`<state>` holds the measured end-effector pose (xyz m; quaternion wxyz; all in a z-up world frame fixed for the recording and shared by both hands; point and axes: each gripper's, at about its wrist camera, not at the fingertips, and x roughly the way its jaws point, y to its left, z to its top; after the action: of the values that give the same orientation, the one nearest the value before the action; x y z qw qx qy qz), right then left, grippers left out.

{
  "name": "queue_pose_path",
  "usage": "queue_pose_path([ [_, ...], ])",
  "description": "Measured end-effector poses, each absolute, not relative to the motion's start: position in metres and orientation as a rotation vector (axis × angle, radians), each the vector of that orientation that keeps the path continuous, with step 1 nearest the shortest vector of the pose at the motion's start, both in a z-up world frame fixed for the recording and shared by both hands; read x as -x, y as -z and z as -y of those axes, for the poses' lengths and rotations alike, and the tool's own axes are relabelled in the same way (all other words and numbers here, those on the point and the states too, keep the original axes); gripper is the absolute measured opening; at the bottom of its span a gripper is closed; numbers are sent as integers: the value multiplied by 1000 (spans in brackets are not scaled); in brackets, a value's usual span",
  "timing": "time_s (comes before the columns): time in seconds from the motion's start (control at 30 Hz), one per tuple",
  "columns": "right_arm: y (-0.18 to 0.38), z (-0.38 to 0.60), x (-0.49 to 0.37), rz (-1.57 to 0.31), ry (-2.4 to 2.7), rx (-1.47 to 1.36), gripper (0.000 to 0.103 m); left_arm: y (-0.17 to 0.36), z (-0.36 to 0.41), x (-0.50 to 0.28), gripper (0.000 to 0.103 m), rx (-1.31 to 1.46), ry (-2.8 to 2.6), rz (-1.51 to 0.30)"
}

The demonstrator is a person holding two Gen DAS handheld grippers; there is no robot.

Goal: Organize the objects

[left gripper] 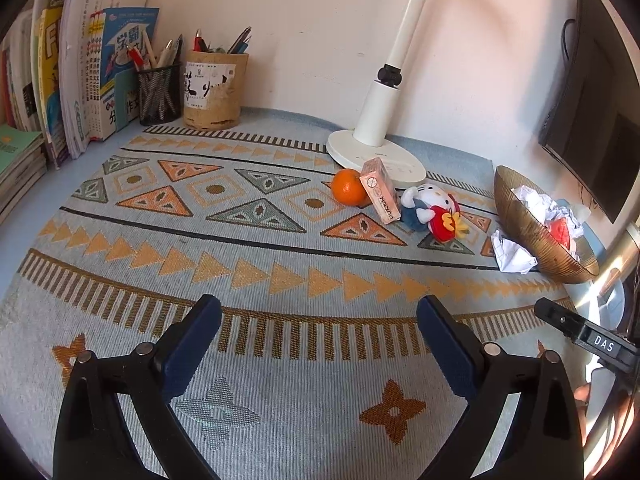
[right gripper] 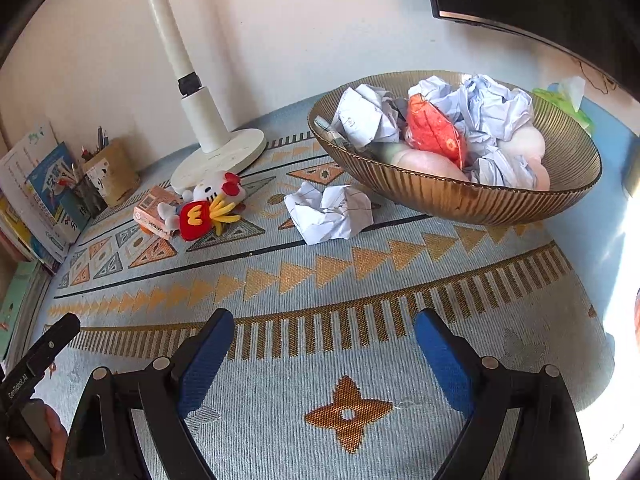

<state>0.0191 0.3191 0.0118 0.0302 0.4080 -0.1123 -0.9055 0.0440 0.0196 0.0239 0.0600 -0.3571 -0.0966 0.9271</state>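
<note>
Both grippers are held low over the patterned cloth point(left gripper: 248, 240) on the bench, w/ nothing between the fingers: the left gripper point(left gripper: 319, 344) is released and wide apart, and the right gripper point(right gripper: 324, 352) is released as well.

The things to be organized are found at the far side. An orange point(left gripper: 349, 186), a pink box point(left gripper: 380, 190) and a plush toy point(left gripper: 430, 210) are grouped just beside the lamp base point(left gripper: 374, 156). A crumpled paper ball point(right gripper: 330, 212) is laid on the cloth, just beside the gold bowl point(right gripper: 472, 200), which is already filled w/ more paper, a red packet and pale round things.

Risks, as judged: the orange can be rolled away if it is pushed by one finger only. The box is leaned on the orange, so it can be tipped over. The bowl is full, so a paper ball can be dropped out again.
</note>
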Motion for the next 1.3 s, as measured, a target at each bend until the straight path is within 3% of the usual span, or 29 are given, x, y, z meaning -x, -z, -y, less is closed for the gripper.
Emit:
queue_pose_path([
  [0.07, -11, -326, -19, 405, 2780, -1258, 91, -26, -26, -36, 80, 1112, -2694, 278],
  [0.37, -18, -287, 17, 642, 2455, -1345, 91, -71, -30, 33, 77, 1027, -2552, 291],
  [0.5, -24, -251, 64, 549, 2480, -1324, 90, -68, -29, 77, 66, 1035, -2510, 395],
  [0.6, -18, -243, 96, 527, 2506, -1314, 82, -53, -34, 104, 54, 1092, -2483, 410],
  [0.77, -2, -247, 132, 561, 2497, -1300, 80, -36, -46, 125, 54, 1142, -2421, 408],
  [0.9, 2, -240, 130, 467, 2481, -1286, 50, -32, -61, 121, 53, 1137, -2417, 319],
  [0.97, -5, -246, 120, 481, 2490, -1276, 49, -33, -68, 117, 53, 1134, -2440, 248],
  [1.07, -21, -258, 93, 490, 2514, -1231, 47, -29, -76, 109, 39, 1169, -2367, 235],
  [1.13, -30, -266, 67, 451, 2522, -1197, 39, -25, -83, 97, 37, 1190, -2321, 200],
  [1.3, -35, -296, 5, 377, 2569, -1162, 39, -26, -105, 43, 37, 1153, -2161, 63],
])
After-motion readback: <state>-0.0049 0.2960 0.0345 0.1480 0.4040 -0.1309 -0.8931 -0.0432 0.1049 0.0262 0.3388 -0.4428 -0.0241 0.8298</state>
